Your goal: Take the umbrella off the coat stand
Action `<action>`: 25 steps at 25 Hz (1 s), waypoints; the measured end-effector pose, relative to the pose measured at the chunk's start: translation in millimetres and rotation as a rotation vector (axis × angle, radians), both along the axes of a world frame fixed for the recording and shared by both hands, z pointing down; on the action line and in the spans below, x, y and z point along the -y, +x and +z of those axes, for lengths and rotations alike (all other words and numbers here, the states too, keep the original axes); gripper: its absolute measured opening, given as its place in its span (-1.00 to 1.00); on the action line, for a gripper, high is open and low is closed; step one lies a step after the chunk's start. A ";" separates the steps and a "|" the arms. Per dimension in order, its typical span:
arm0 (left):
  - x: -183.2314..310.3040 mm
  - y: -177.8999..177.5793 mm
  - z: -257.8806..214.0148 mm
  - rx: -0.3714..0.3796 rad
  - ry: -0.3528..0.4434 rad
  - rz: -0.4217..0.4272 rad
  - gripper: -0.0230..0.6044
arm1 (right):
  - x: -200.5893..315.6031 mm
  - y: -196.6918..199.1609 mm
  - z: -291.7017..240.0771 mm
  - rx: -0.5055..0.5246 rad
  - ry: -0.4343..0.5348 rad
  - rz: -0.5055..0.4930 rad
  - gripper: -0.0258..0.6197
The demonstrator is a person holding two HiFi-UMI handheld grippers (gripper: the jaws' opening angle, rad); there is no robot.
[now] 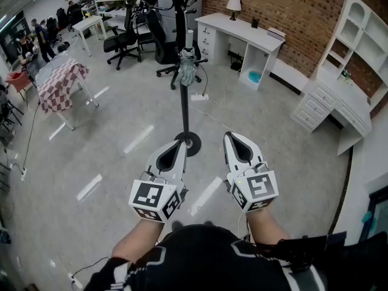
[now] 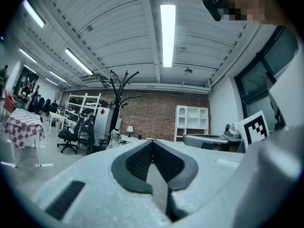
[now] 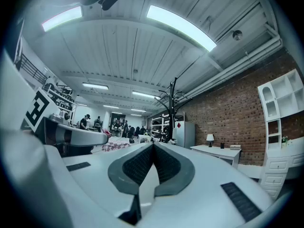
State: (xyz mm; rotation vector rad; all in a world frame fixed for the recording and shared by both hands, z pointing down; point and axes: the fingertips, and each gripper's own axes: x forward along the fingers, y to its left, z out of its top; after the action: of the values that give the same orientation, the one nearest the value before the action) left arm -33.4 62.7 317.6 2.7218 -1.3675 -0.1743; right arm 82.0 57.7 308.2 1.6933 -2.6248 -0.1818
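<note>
The coat stand (image 1: 184,96) stands mid-floor, with the umbrella (image 1: 188,68) hanging on its pole. Nearest, the left gripper (image 1: 180,143) and right gripper (image 1: 230,136) sit side by side, the stand's base just beyond the left one. Office chairs (image 1: 124,41) stand behind the stand. A desk (image 1: 242,32) lies far right, a lamp (image 1: 233,5) on it. A table (image 1: 57,80) lies left.
</note>
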 end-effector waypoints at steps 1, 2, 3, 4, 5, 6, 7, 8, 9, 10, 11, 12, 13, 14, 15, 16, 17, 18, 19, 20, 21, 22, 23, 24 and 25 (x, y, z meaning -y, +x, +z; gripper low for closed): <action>-1.9 -1.2 0.3 0.001 -0.001 0.000 -0.90 | -1.9 -1.7 1.0 0.000 -0.002 -0.001 -0.90; -3.7 -2.1 0.6 0.001 -0.002 -0.001 -0.90 | -3.6 -3.1 1.7 0.000 -0.005 -0.002 -0.90; -5.1 -2.6 0.7 0.002 -0.002 -0.001 -0.90 | -5.0 -4.1 1.9 0.000 -0.006 -0.003 -0.90; -6.2 -2.7 0.6 0.002 -0.003 -0.002 -0.90 | -6.1 -4.7 1.5 0.000 -0.007 -0.005 -0.90; -7.4 -2.6 0.4 0.003 -0.004 -0.003 -0.90 | -7.0 -5.1 0.7 0.001 -0.007 -0.007 -0.90; -8.6 -2.5 0.4 0.006 -0.004 -0.003 -0.90 | -7.9 -5.4 -0.1 0.002 -0.007 -0.008 -0.90; -9.8 -2.7 0.6 0.010 -0.004 -0.003 -0.90 | -8.7 -5.9 -0.8 0.004 -0.007 -0.008 -0.90; -10.6 -3.3 1.0 0.013 -0.003 -0.004 -0.90 | -9.4 -6.7 -1.3 0.005 -0.007 -0.009 -0.90; -11.2 -4.4 1.7 0.015 -0.003 -0.006 -0.90 | -10.0 -7.7 -1.2 0.006 -0.007 -0.009 -0.90; -11.7 -5.8 2.6 0.015 -0.005 -0.008 -0.90 | -10.6 -8.8 -0.6 0.006 -0.008 -0.009 -0.90; -12.3 -7.3 3.5 0.015 -0.008 -0.010 -0.90 | -11.3 -9.7 0.1 0.007 -0.010 -0.008 -0.90; -12.9 -8.8 4.2 0.015 -0.009 -0.012 -0.90 | -12.1 -10.0 0.8 0.011 -0.012 -0.006 -0.90; -13.3 -9.9 4.5 0.015 -0.009 -0.014 -0.90 | -12.7 -9.9 1.3 0.016 -0.013 -0.004 -0.90; -13.5 -10.9 4.8 0.015 -0.007 -0.014 -0.90 | -13.1 -9.9 1.9 0.021 -0.013 -0.004 -0.90; -13.6 -11.9 5.3 0.016 -0.005 -0.014 -0.90 | -13.3 -10.3 2.7 0.023 -0.012 -0.004 -0.90; -13.7 -13.2 6.1 0.015 -0.004 -0.013 -0.90 | -13.5 -11.2 3.7 0.025 -0.011 -0.004 -0.90; -13.7 -14.7 7.3 0.014 -0.006 -0.013 -0.90 | -13.7 -12.4 4.7 0.027 -0.012 -0.005 -0.90; -13.5 -16.3 8.7 0.012 -0.009 -0.011 -0.90 | -13.7 -14.1 5.6 0.029 -0.013 -0.006 -0.90; -12.9 -17.8 10.1 0.010 -0.013 -0.009 -0.90 | -13.4 -16.0 6.2 0.029 -0.014 -0.006 -0.90; -12.1 -19.0 11.3 0.008 -0.016 -0.006 -0.90 | -12.6 -18.0 6.6 0.027 -0.015 -0.005 -0.90; -11.1 -20.2 12.3 0.008 -0.019 -0.002 -0.90 | -11.7 -19.9 6.8 0.024 -0.017 -0.004 -0.90; -10.5 -21.3 13.4 0.008 -0.022 0.003 -0.90 | -11.1 -21.9 7.1 0.023 -0.019 -0.002 -0.90; -10.3 -22.6 14.4 0.007 -0.024 0.007 -0.90 | -10.8 -23.7 7.3 0.022 -0.019 -0.001 -0.90; -10.3 -24.0 15.5 0.007 -0.026 0.012 -0.90 | -10.8 -25.4 7.6 0.021 -0.018 0.001 -0.90; -10.1 -25.6 16.7 0.006 -0.027 0.017 -0.90 | -10.6 -27.2 8.2 0.020 -0.018 0.004 -0.90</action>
State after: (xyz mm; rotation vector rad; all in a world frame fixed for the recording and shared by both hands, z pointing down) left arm -59.1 72.8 334.4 2.7135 -1.3376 -0.1455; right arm 54.8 68.3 316.3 1.7040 -2.6289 -0.1420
